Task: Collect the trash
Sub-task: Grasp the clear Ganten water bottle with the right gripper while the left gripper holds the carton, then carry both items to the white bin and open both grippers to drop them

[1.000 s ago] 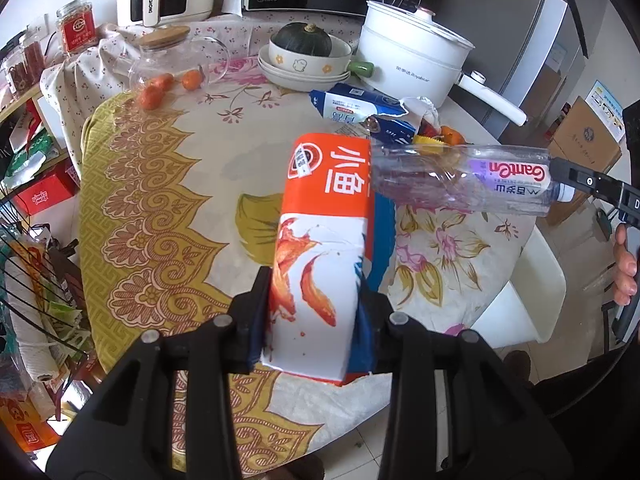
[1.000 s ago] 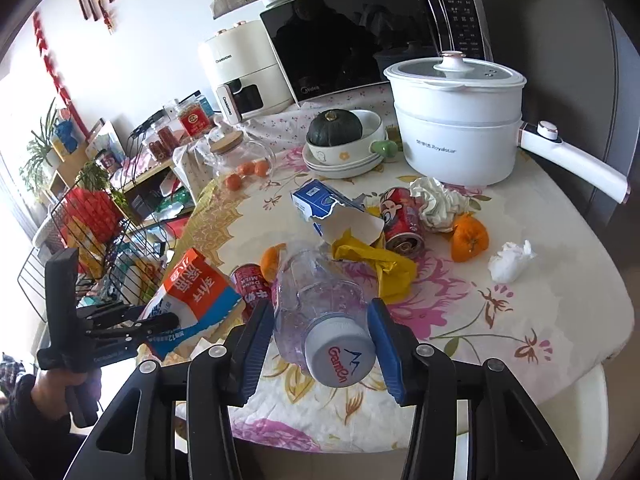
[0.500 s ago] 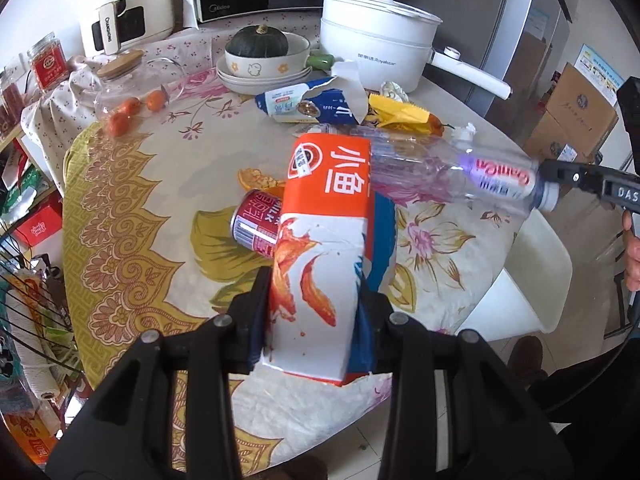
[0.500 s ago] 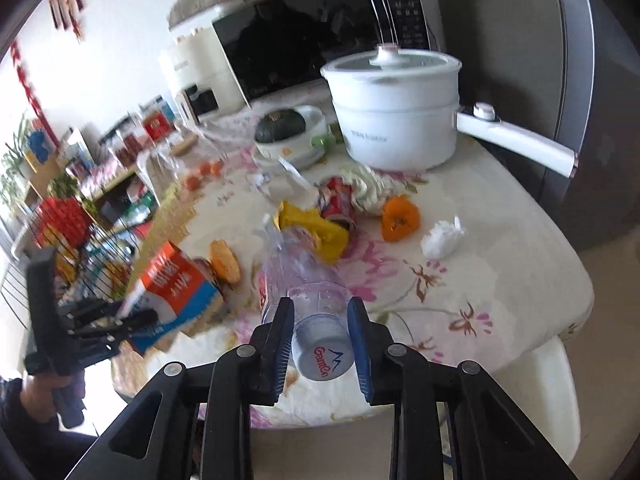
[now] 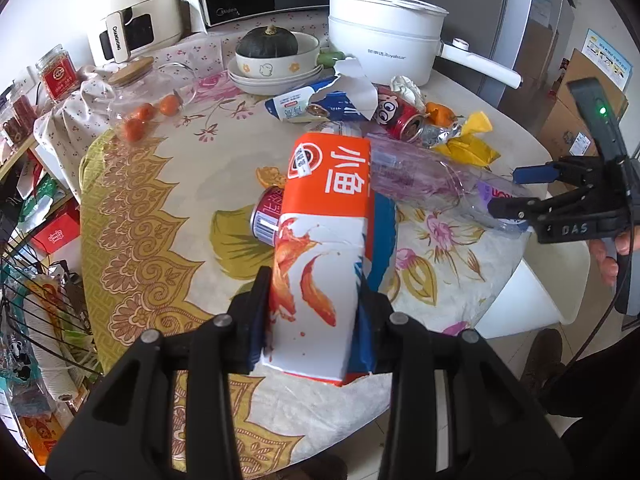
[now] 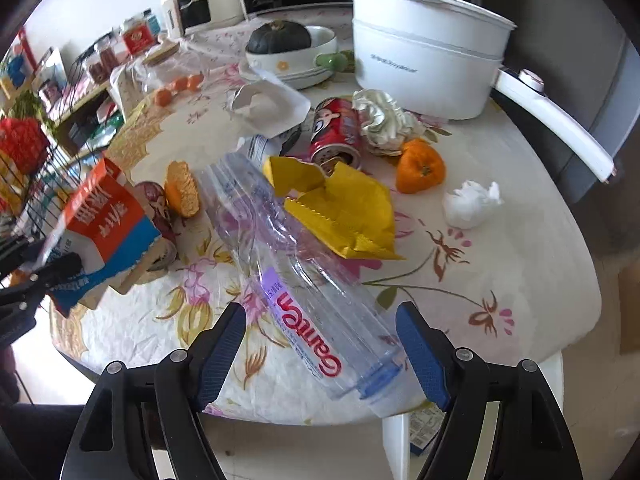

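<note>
My left gripper (image 5: 316, 312) is shut on an orange and white carton (image 5: 324, 240), held above the table's near edge; the carton also shows at the left of the right wrist view (image 6: 104, 216). My right gripper (image 6: 320, 340) is open, its jaws wide apart on either side of a clear plastic bottle (image 6: 296, 276) whose capped end points at me over the table edge. The bottle (image 5: 436, 184) and right gripper (image 5: 520, 192) show at the right of the left wrist view. Other trash lies on the table: a yellow wrapper (image 6: 344, 208), a red can (image 6: 336, 132), crumpled paper (image 6: 472, 202), orange peel (image 6: 420, 166).
A white pot (image 6: 424, 48) with a long handle stands at the back right. Bowls with a dark squash (image 6: 280, 38), a glass jar (image 5: 148, 88) with small oranges and a wire rack (image 5: 32, 300) at the left. A second red can (image 5: 268, 216) lies behind the carton.
My right gripper has opened and let go of the bottle, which now lies between its jaws. The left gripper still holds the carton and has drawn back a little.
</note>
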`<move>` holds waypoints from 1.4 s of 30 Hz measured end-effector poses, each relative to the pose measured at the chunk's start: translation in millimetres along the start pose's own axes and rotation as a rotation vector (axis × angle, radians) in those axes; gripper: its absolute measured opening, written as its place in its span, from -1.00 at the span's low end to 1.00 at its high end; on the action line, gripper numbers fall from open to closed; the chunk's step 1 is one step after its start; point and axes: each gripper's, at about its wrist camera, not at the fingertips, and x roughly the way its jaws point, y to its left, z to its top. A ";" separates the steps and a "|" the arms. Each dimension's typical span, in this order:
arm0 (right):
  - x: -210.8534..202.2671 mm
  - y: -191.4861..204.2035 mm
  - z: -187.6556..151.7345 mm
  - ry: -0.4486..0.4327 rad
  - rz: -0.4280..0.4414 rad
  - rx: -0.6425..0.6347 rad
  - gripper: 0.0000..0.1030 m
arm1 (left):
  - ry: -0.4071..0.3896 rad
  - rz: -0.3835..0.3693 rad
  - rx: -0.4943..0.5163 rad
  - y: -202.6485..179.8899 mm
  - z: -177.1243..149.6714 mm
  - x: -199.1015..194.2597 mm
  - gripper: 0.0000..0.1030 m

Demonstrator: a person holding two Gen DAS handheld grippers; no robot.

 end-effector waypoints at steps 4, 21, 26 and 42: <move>31.3 16.2 0.0 0.068 -0.096 -0.083 0.53 | 0.008 0.012 -0.013 9.6 -4.4 0.5 -0.23; -54.3 27.3 -4.9 -0.141 0.167 0.004 0.21 | -0.052 0.012 -0.079 24.9 -4.5 -13.8 -0.23; -78.5 26.6 -8.2 -0.189 0.201 0.028 0.21 | -0.069 0.014 -0.079 20.1 -1.6 -15.9 -0.23; -138.4 -28.3 -45.3 -0.285 0.174 0.114 0.21 | -0.131 -0.103 -0.025 -34.6 18.9 -18.0 -0.23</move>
